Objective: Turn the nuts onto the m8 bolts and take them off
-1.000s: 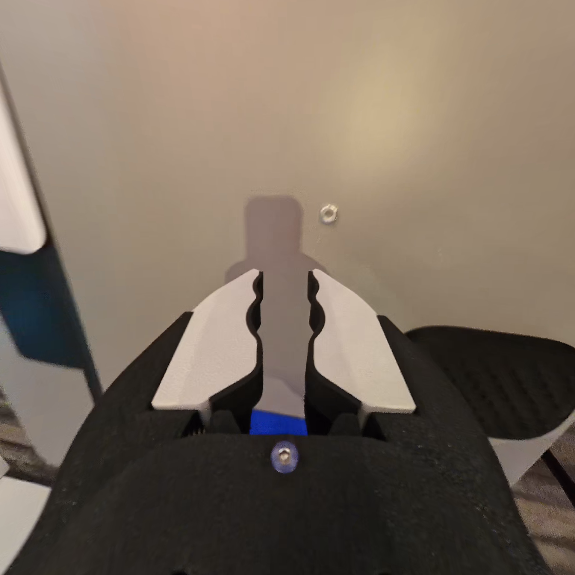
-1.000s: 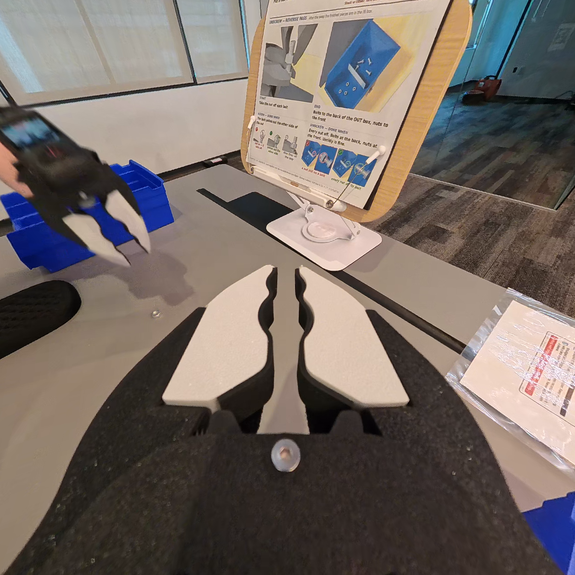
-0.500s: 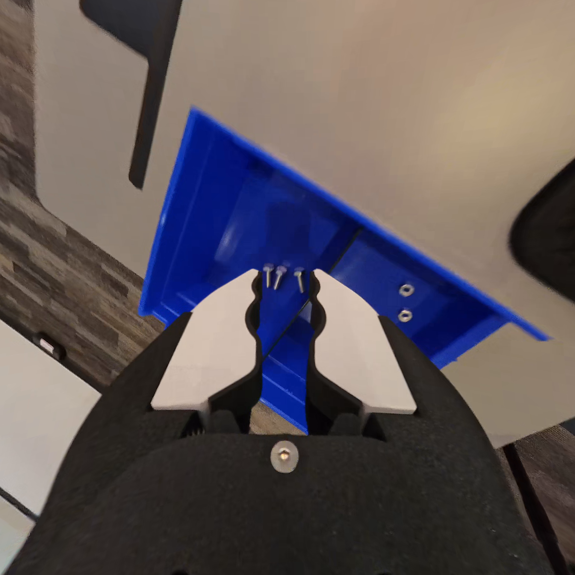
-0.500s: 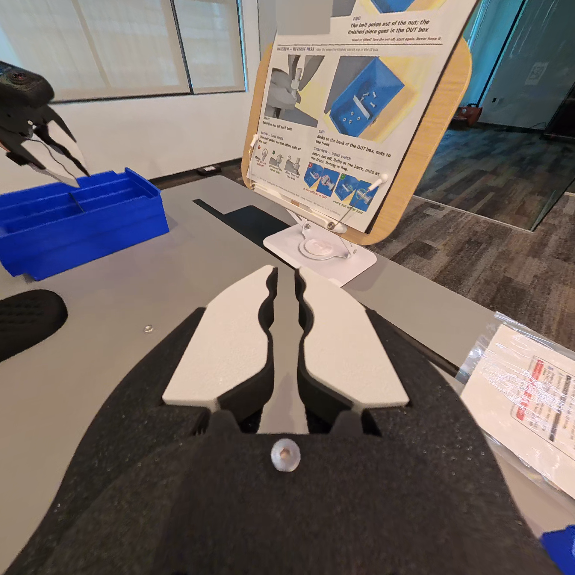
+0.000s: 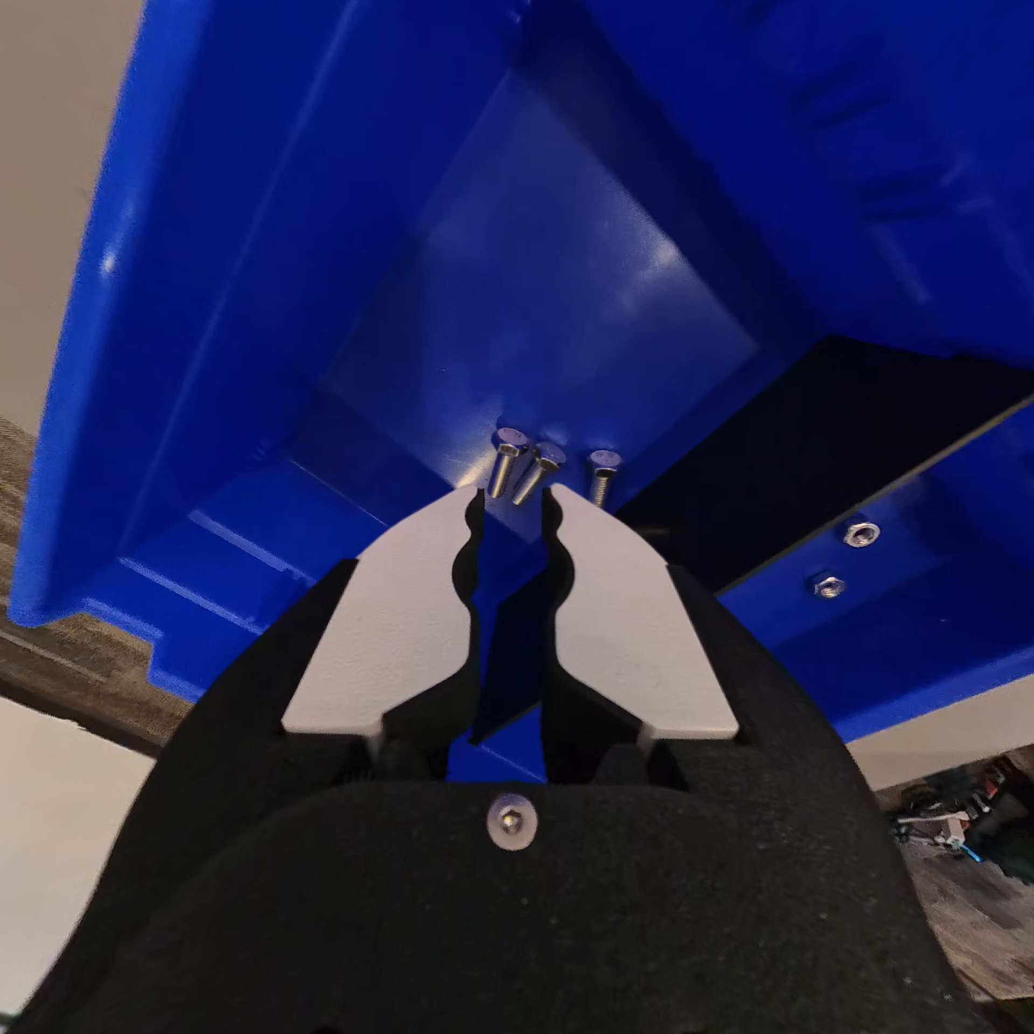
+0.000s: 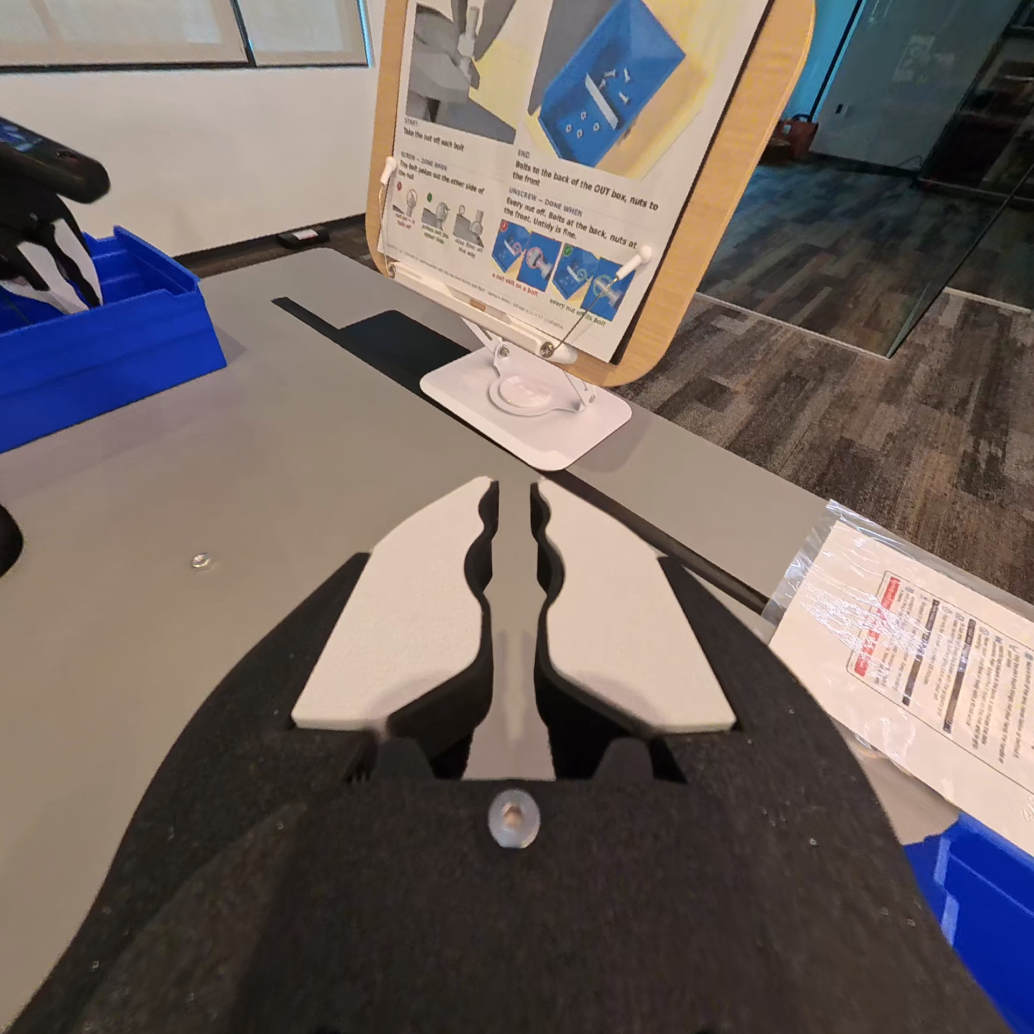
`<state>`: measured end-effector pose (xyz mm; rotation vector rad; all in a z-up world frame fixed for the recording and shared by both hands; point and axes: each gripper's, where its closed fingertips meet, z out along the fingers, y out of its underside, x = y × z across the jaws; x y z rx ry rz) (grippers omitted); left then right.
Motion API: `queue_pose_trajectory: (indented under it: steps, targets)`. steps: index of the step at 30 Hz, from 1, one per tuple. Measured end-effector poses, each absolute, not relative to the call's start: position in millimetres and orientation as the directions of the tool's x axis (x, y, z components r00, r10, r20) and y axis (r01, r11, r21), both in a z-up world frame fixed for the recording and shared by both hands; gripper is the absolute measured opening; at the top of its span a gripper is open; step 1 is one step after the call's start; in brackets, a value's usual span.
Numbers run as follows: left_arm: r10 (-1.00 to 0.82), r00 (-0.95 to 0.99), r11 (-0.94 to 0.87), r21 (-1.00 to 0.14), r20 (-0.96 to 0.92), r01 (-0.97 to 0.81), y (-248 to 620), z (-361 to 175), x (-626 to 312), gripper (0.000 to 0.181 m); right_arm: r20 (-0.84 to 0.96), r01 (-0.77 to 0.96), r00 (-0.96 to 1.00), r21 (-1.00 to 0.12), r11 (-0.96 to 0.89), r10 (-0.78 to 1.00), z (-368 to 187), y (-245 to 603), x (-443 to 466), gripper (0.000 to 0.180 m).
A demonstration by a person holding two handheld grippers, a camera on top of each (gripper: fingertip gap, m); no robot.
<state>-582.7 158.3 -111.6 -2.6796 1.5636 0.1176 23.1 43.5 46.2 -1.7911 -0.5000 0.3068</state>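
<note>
Three silver bolts (image 5: 537, 470) lie together in the back compartment of a blue bin (image 5: 235, 347). Two nuts (image 5: 845, 559) lie in the compartment beyond a dark divider (image 5: 783, 459). My left gripper (image 5: 513, 492) is open and empty, with its tips just short of the bolts. It also shows in the right wrist view (image 6: 70, 291), dipped into the blue bin (image 6: 112, 352) at the far left. My right gripper (image 6: 513, 485) is empty with a narrow gap between its fingers, low over the grey table (image 6: 313, 447). One loose nut (image 6: 201, 559) lies on the table to its left.
An instruction board (image 6: 559, 168) on a white stand (image 6: 526, 414) is ahead of the right gripper. A bagged paper sheet (image 6: 923, 643) lies at the right. A second blue bin's corner (image 6: 996, 906) is at the lower right. A black pad's edge (image 6: 6, 537) is at the left. Tip to tip, the grippers are about 65 cm apart.
My left gripper has swung from above the loose nut on the table to the blue bin and dropped in close to the bolts. The right gripper has shifted a little forward.
</note>
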Motion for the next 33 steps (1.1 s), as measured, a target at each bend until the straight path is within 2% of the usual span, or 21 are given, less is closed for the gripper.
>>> queue_pose_trajectory:
  steps: [11,16,23,33]
  targets:
    - [-0.934,0.349,-0.357,0.129,-0.078,-0.925,159.4,-136.0,-587.2,0.021,0.061,0.21,0.87,-0.944,-0.256,0.489,34.1,48.8,23.7,0.01]
    - [-0.943,0.321,-0.333,0.177,-0.092,-0.926,162.7,-142.8,-592.0,0.016,0.058,0.204,0.87,-0.946,-0.252,0.489,34.8,49.1,24.6,0.01]
    - [-0.943,0.322,-0.331,0.188,-0.079,-0.925,164.3,-152.2,-596.3,0.016,0.063,0.215,0.867,-0.942,-0.258,0.494,33.0,50.1,22.7,0.01]
    - [-0.927,0.374,-0.373,0.112,-0.016,-0.921,166.2,-153.8,-594.1,0.01,0.076,0.239,0.866,-0.931,-0.275,0.495,28.6,51.3,21.8,0.01]
